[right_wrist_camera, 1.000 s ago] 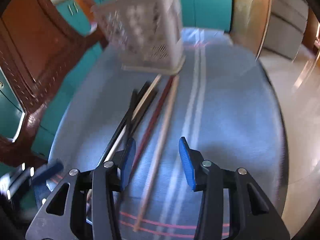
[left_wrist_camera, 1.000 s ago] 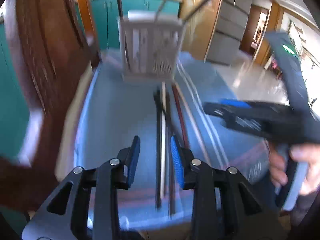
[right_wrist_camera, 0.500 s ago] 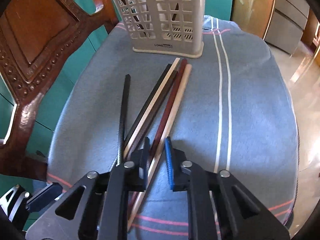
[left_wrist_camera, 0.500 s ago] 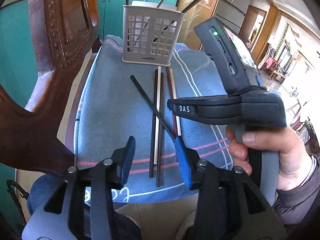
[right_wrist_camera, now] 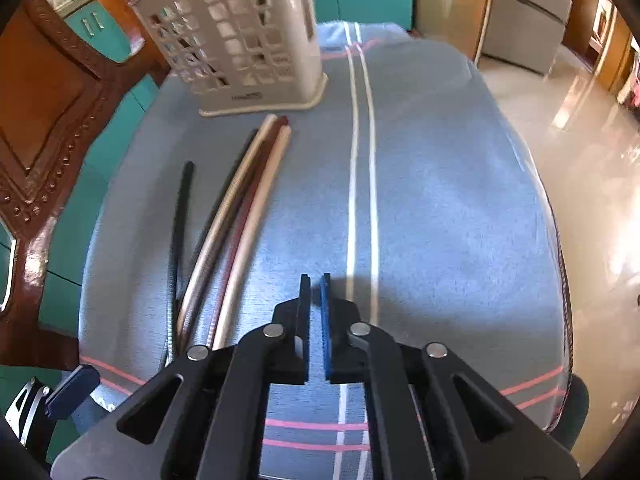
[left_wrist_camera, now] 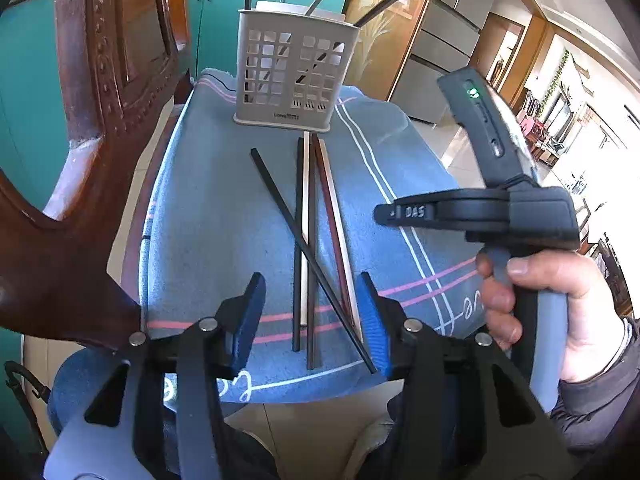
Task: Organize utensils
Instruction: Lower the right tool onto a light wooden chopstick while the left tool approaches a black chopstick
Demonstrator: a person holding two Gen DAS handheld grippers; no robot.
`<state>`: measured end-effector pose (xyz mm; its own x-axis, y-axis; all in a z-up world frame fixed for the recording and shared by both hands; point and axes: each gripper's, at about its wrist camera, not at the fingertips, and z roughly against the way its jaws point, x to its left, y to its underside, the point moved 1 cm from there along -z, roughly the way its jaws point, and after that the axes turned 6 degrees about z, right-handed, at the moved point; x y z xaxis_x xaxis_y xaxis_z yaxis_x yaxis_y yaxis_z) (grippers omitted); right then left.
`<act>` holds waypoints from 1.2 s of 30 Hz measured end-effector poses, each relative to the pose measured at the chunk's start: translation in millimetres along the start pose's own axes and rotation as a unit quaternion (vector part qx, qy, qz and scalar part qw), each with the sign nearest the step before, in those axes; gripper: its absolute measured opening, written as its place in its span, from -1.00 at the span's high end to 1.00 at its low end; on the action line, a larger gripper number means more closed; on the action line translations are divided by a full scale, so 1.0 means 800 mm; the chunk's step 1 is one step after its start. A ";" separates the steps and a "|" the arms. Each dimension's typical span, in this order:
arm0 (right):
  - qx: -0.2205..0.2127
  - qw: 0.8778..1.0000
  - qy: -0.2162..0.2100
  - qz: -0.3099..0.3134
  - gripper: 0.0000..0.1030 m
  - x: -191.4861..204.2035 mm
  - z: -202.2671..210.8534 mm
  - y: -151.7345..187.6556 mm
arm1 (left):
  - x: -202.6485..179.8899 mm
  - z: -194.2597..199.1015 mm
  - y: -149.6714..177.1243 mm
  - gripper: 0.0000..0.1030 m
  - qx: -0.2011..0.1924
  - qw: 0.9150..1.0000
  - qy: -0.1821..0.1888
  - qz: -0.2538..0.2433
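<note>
While several chopsticks (left_wrist_camera: 310, 240) lie loose on the blue striped towel (left_wrist_camera: 208, 216) covering the table, a few more already stand in the pale slotted utensil holder (left_wrist_camera: 294, 76) at the far end. Most of the loose sticks lie side by side, long axes running from the near edge straight toward the holder, their far tips just short of its base. One black chopstick (left_wrist_camera: 280, 204) crosses the bundle diagonally, its far end splayed to the left and its near end reaching the towel's front edge.

From the left wrist view, the left tool (left_wrist_camera: 310, 320) hovers wide open, empty, with the near ends of the sticks lying directly between its fingers. Seen from the right wrist view, the right tool (right_wrist_camera: 315, 300) has its fingers nearly together, only a thin gap between them, gripping nothing; it sits over bare towel beside the white stripes, and the bundle lies off to its left. A carved wooden chair (left_wrist_camera: 80, 128) stands to the left of the table.

Judging by this, the left tool is nearer and already aligned with the sticks' axis.
</note>
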<state>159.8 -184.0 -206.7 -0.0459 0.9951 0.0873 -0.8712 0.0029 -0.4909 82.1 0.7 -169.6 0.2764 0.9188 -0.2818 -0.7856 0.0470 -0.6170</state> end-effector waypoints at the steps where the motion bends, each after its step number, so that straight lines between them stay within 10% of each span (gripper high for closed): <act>1: -0.003 1.000 -0.008 0.004 0.66 0.003 0.003 0.002 | -0.002 0.002 0.003 0.06 0.001 1.000 0.001 0.000; 4: -0.006 1.000 -0.015 0.025 0.30 0.019 0.006 0.002 | -0.007 0.001 0.003 0.05 0.003 1.000 0.002 -0.007; 8: 0.005 0.999 -0.005 0.042 0.30 0.034 -0.010 -0.001 | -0.010 0.001 0.001 0.01 0.003 1.000 0.001 -0.010; 13: 0.016 1.000 -0.007 0.024 0.82 0.018 -0.020 -0.014 | -0.006 0.002 -0.003 0.00 0.003 1.000 -0.005 -0.003; 20: 0.017 0.999 0.018 -0.024 0.93 -0.024 -0.014 -0.008 | -0.008 -0.002 -0.010 -0.01 0.007 1.000 -0.004 -0.003; 27: -0.020 0.999 -0.022 0.022 0.39 -0.008 0.006 -0.011 | -0.008 -0.015 -0.011 -0.05 0.020 1.000 0.002 0.004; 36: 0.010 0.997 -0.028 0.076 0.45 0.038 -0.039 -0.032 | -0.003 -0.034 -0.019 -0.05 0.033 0.999 -0.014 0.015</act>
<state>195.8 -150.5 -218.8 -0.2051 0.9768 0.0618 -0.8616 -0.1502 -0.4849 108.5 -12.9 -179.4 0.2370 0.9306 -0.2789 -0.8288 0.0439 -0.5578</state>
